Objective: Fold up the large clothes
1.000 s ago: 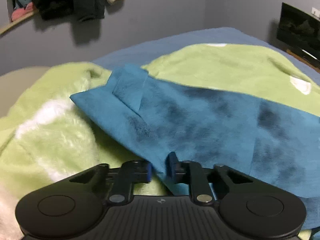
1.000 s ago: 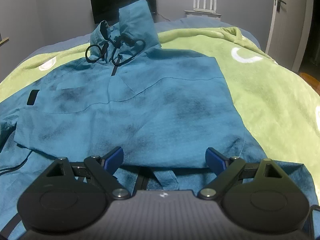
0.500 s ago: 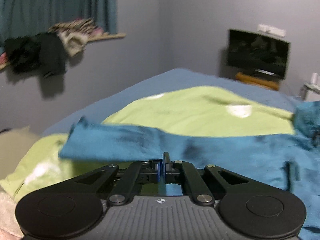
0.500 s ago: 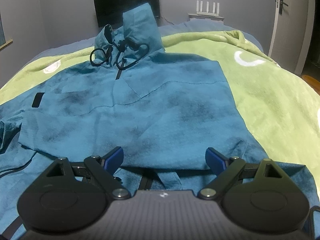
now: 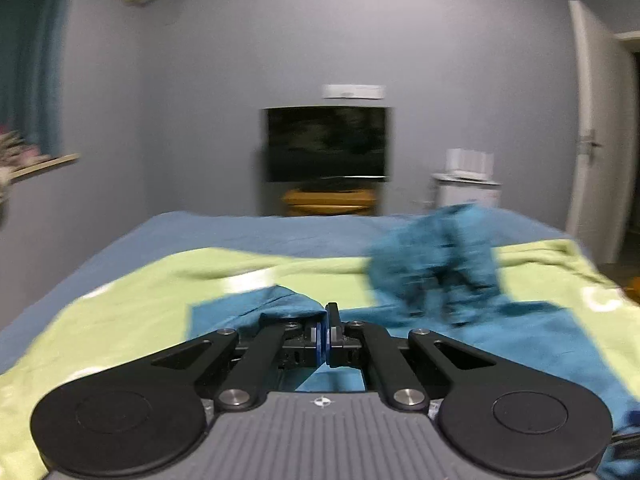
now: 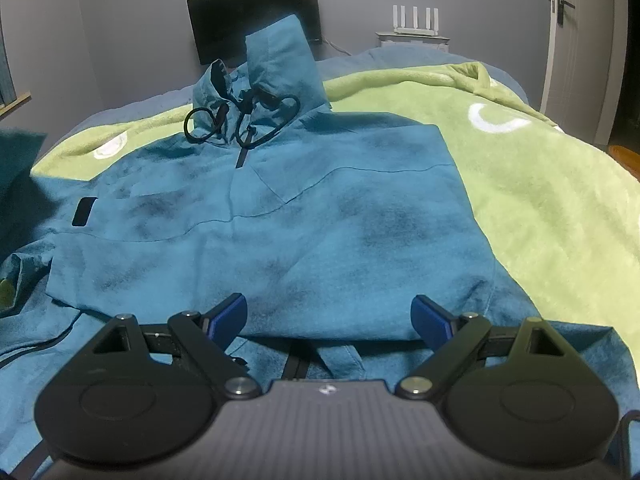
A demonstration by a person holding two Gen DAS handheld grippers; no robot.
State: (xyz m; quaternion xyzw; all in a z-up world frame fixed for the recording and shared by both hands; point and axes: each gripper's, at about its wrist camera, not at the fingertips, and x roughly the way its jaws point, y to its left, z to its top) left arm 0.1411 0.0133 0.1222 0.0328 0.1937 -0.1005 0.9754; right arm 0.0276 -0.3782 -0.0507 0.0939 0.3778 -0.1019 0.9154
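A teal hooded jacket (image 6: 304,216) lies front up on a green blanket (image 6: 560,208), hood (image 6: 276,64) standing at the far end with black drawcords (image 6: 244,120). One sleeve is folded across its body. My right gripper (image 6: 330,316) is open and empty, low over the jacket's near hem. In the blurred left wrist view, my left gripper (image 5: 327,330) is shut on the jacket's other sleeve (image 5: 276,308), held lifted above the blanket (image 5: 120,320). The hood (image 5: 436,256) shows to the right. The raised sleeve shows at the right wrist view's left edge (image 6: 16,160).
The blanket covers a bed with a blue sheet (image 5: 256,232). A dark TV (image 5: 326,144) stands on the far wall, a white cabinet with a router (image 6: 416,28) to its right. A door (image 6: 580,40) is at the right, a wall shelf (image 5: 40,164) at the left.
My left gripper closed on the sleeve, lifted it and swung it to the right toward the jacket's middle; its view turned from the side wall to the TV. The right gripper hardly moved.
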